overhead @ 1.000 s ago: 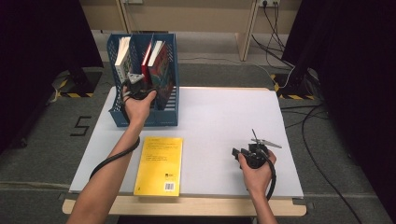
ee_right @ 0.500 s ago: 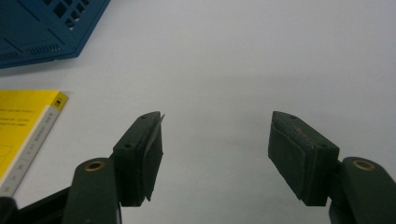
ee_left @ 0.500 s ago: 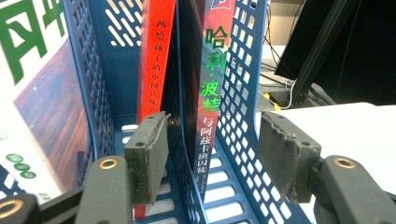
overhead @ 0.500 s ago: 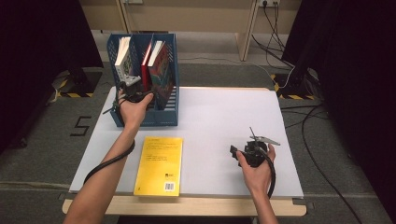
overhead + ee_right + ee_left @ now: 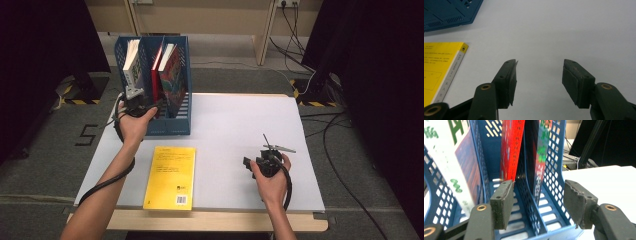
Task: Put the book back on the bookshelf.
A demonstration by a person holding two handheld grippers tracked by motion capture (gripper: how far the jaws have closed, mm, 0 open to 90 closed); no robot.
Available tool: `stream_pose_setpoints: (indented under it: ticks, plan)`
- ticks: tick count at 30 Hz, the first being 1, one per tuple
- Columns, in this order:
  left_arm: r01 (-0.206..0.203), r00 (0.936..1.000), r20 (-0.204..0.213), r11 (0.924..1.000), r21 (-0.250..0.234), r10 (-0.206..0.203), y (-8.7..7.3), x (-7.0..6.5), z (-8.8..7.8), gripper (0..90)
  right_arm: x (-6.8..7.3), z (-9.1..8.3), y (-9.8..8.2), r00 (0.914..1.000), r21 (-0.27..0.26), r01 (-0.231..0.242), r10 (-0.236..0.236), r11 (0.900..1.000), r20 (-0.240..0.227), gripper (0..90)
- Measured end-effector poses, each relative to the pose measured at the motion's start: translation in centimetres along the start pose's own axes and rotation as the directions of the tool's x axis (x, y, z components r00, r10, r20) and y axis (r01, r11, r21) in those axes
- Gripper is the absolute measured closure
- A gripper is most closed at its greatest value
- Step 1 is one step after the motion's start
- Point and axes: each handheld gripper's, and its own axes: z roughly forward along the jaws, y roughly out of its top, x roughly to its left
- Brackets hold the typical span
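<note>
A blue file rack [image 5: 172, 125] stands at the table's back left with a white book [image 5: 132, 62], a red book [image 5: 157, 70] and a colourful book [image 5: 175, 75] upright in its slots. My left gripper [image 5: 142, 102] is at the rack's front. In the left gripper view its jaws [image 5: 540, 205] are open and have just been opening. They frame the rack's [image 5: 554, 170] divider, below the red book [image 5: 511, 150] and the dark book [image 5: 540, 157], and touch neither. A yellow book [image 5: 170, 177] lies flat near the front edge. My right gripper [image 5: 255, 162] is low over the table and open [image 5: 539, 82]. Its jaws have just been closing a little on nothing.
The white table [image 5: 240, 125] stretches bare between the rack and my right hand. The yellow book's [image 5: 441, 65] spine lies left of the right jaws, and the rack's corner [image 5: 449, 12] is farther off. Cables trail on the floor at the right [image 5: 340, 130].
My left hand has slid left along the rack's front. The right hand has stayed in place.
</note>
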Motion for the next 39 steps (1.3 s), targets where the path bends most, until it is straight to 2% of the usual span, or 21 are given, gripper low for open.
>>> stream_pose_setpoints:
  ticks: [7,11,12,18,24,31,33,34,39]
  plan:
    - [-0.007,0.9997,0.023,0.9997,0.023,0.006,-1.3,0.5,-1.1,40.7,0.4,0.5,0.3,1.0,0.007,0.005,-0.005,1.0,-0.005,45.8]
    - [-0.037,0.9987,0.036,0.9985,0.041,0.036,-2.2,0.4,-1.8,40.7,0.7,0.7,0.6,1.0,0.019,0.002,-0.002,1.0,-0.008,46.0]
    - [-0.044,0.9981,0.046,0.9978,0.05,0.041,-2.5,0.4,-2.0,40.7,0.7,0.7,0.6,0.9999,0.016,0.011,-0.011,1.0,-0.01,46.1]
    - [-0.053,0.9947,0.092,0.9951,0.083,0.046,-4.6,0.4,-3.3,40.9,1.3,1.2,1.4,0.9996,0.042,-0.007,0.008,0.999,-0.027,46.1]
    - [-0.055,0.9902,0.134,0.99,0.13,0.038,-7.0,0.7,-4.9,41.9,2.8,2.2,2.3,0.9992,0.073,-0.002,0.005,0.997,-0.04,46.4]
    - [-0.035,0.9853,0.171,0.9828,0.181,0.004,-10.2,1.1,-6.0,43.6,5.0,3.5,3.6,0.9975,0.098,0.021,-0.014,0.995,-0.07,46.5]
    - [-0.023,0.984,0.178,0.9806,0.195,-0.012,-10.9,1.3,-6.2,44.0,5.3,3.9,3.9,0.9962,0.11,0.018,-0.009,0.994,-0.087,46.3]
    - [-0.015,0.9847,0.173,0.9805,0.196,-0.02,-11.2,1.4,-6.2,44.1,5.4,4.1,4.0,0.9961,0.113,0.03,-0.02,0.993,-0.086,46.4]
    - [-0.007,0.9845,0.173,0.977,0.213,-0.031,-12.0,1.6,-6.3,44.5,6.4,5.0,5.0,0.9944,0.123,0.046,-0.034,0.991,-0.1,46.3]
